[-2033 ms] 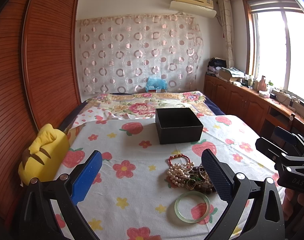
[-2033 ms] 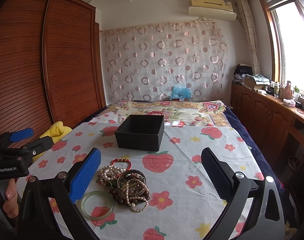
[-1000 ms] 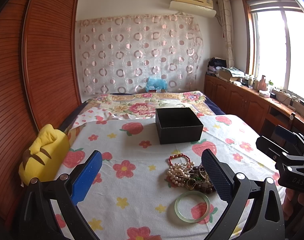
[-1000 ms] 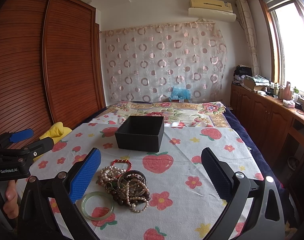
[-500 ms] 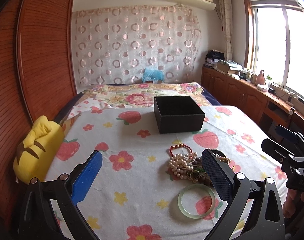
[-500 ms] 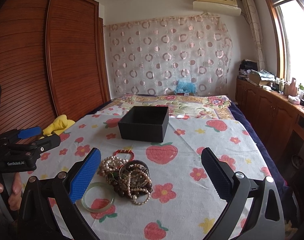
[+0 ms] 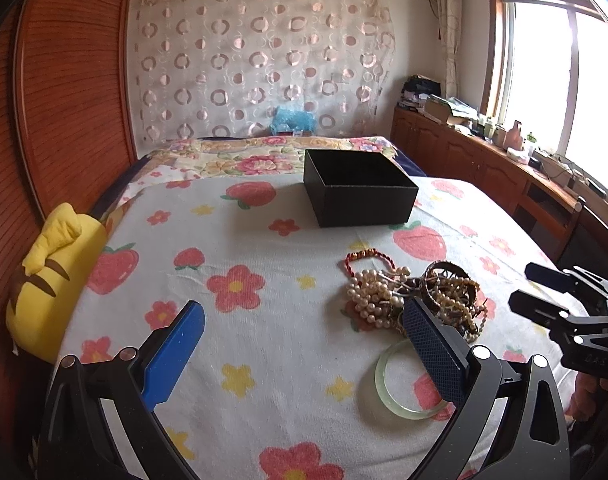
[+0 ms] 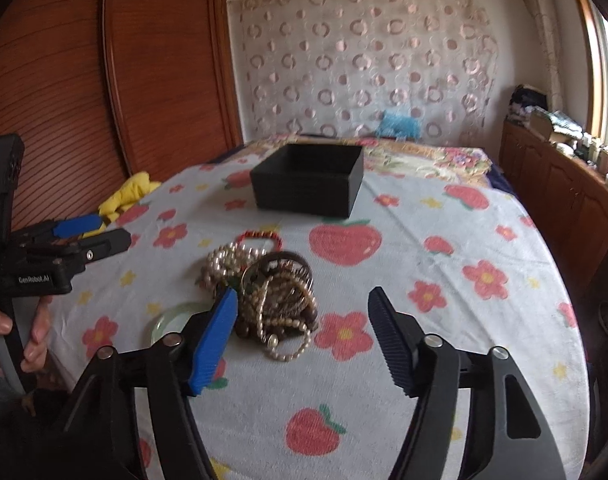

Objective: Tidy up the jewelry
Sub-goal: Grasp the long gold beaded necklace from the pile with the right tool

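Note:
A tangled jewelry pile (image 7: 408, 296) of pearl and bead strings lies on the strawberry-print cloth, with a red bead bracelet (image 7: 364, 258) at its far edge. A pale green bangle (image 7: 380, 376) lies nearer, partly hidden by my left gripper's dark finger. Behind them stands an open black box (image 7: 360, 192). My left gripper (image 7: 304, 332) is open over bare cloth, left of the pile. My right gripper (image 8: 304, 296) is closing, with the near end of the pile (image 8: 272, 284) between its tips and beside the blue finger; the pads do not press it. The bangle (image 8: 164, 320) and box (image 8: 308, 184) also show there.
A yellow plush cushion (image 7: 52, 280) sits at the bed's left edge against a wooden wardrobe (image 7: 64, 100). Low wooden cabinets (image 7: 484, 168) run under the window on the right. A hand holds the left gripper (image 8: 114, 230); the right gripper (image 7: 522, 286) shows at the right.
Both grippers have sunk and tipped down toward the jewelry pile, which now looks closer. The right gripper's jaws have narrowed from wide open.

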Tool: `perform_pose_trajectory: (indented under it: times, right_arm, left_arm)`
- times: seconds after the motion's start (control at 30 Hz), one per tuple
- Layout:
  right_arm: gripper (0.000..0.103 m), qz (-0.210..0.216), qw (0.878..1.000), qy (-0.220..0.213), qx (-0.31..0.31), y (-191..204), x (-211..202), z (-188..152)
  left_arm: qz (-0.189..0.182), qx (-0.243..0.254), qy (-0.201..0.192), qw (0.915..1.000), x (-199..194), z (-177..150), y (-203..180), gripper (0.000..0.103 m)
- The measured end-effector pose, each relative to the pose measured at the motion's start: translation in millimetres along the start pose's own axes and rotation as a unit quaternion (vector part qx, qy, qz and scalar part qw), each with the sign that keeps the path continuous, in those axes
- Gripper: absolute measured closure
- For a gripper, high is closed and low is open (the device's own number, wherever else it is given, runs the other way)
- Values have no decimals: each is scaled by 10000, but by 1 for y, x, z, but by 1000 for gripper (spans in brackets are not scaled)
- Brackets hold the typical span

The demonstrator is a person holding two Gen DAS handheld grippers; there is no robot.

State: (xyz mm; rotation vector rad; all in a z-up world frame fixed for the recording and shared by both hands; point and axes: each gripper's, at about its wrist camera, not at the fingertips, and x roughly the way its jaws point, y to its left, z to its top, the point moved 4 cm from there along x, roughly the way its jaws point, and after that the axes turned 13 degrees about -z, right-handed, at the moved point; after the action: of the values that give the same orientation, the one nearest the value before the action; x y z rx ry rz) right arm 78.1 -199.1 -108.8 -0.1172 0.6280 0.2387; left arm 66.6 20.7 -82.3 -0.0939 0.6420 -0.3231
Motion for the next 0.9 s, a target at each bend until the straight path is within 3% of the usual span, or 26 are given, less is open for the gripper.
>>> perform_pose_trajectory:
  times: [0.37, 0.57, 0.6, 0.63, 0.67, 0.9]
  right_arm:
    - [72, 338, 9954, 802, -397, 2, 31, -20]
    - [73, 592, 9911, 1128, -381, 4, 48, -25]
    - [77, 601, 9909, 1139, -397, 4, 49, -25]
    - [91, 605, 9907, 1147, -411, 4, 48, -24]
    - [95, 605, 9903, 1175, -425, 4, 49, -24]
    - [98, 609, 9928, 903, -493, -4, 26, -14]
  left_arm:
    - [-79, 75, 412, 9991, 23, -6, 8, 7]
    - [-123, 49, 552, 9984, 30, -11, 11, 7]
    - [-125, 53, 568, 9983, 31, -12, 11, 7]
    - [-130, 58, 579, 9982, 31, -12, 11, 7]
    - [-141, 65, 589, 9981, 32, -12, 10, 7]
    - [-288, 118, 707, 9970, 40, -10, 6, 7]
